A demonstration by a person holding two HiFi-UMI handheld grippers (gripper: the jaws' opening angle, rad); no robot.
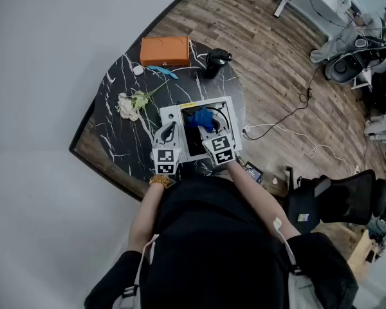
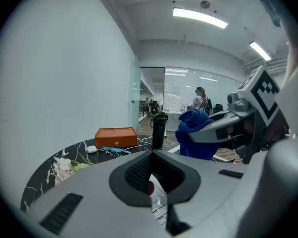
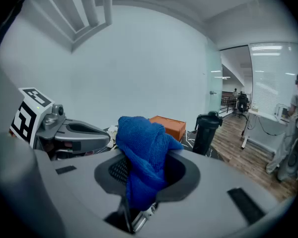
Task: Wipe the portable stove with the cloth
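**A:** One blue cloth, bunched up, is clamped in the right gripper over the dark middle of the portable stove.

**B:** Why bunched?

**A:** I'd say a wad makes a thicker pad to rub with. Most of it sticks out past the jaw tips, so cloth rather than plastic would meet the stove.

**B:** And the left gripper?

**A:** Its jaws are pressed together with nothing between them, at the stove's left side. It's probably there to steady the stove during wiping, but I can't tell whether it touches.

**B:** Anything in the way?

**A:** No. The stove sits at the near right of the marble table. A flower lies to its left, and an orange box and black cup stand at the far side, well apart.
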